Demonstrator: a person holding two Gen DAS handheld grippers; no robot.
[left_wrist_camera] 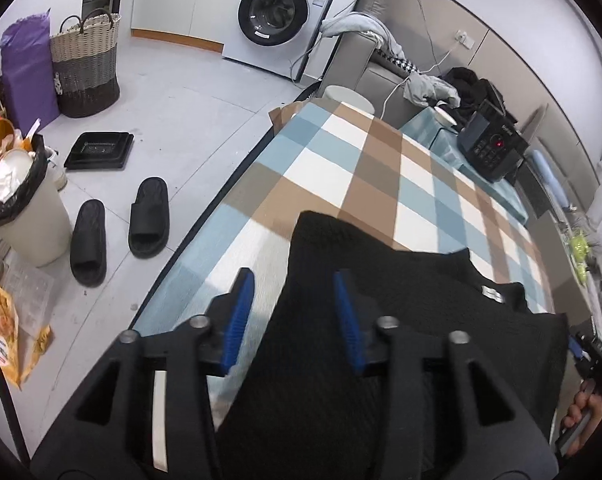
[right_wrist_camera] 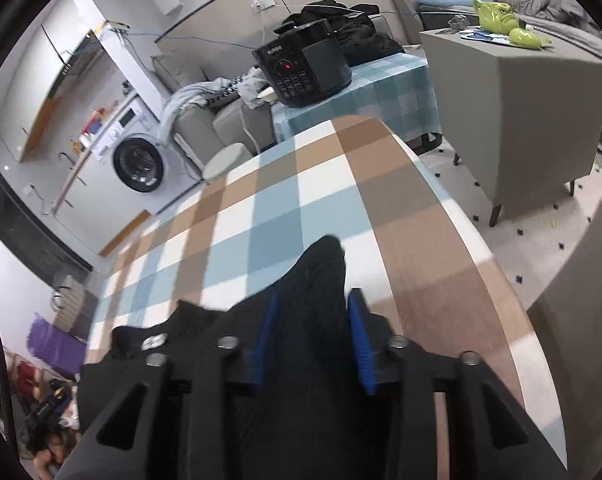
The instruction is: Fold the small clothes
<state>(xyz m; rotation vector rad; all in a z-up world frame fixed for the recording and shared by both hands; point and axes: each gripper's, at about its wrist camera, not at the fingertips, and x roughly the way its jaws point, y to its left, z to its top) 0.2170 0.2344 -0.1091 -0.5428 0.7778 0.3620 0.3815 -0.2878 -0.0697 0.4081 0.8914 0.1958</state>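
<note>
A black knit garment with a white neck label lies on the checked table. My left gripper is open over the garment's left edge, its blue pads apart, one over the tablecloth and one over the cloth. In the right wrist view the same garment runs up between the blue pads of my right gripper, which stand apart with black cloth between them. I cannot tell whether they press on it. The table shows there too.
A black cooker sits at the table's far end. On the floor to the left are black slippers, a bin, a basket and a black tray. A grey side table stands right.
</note>
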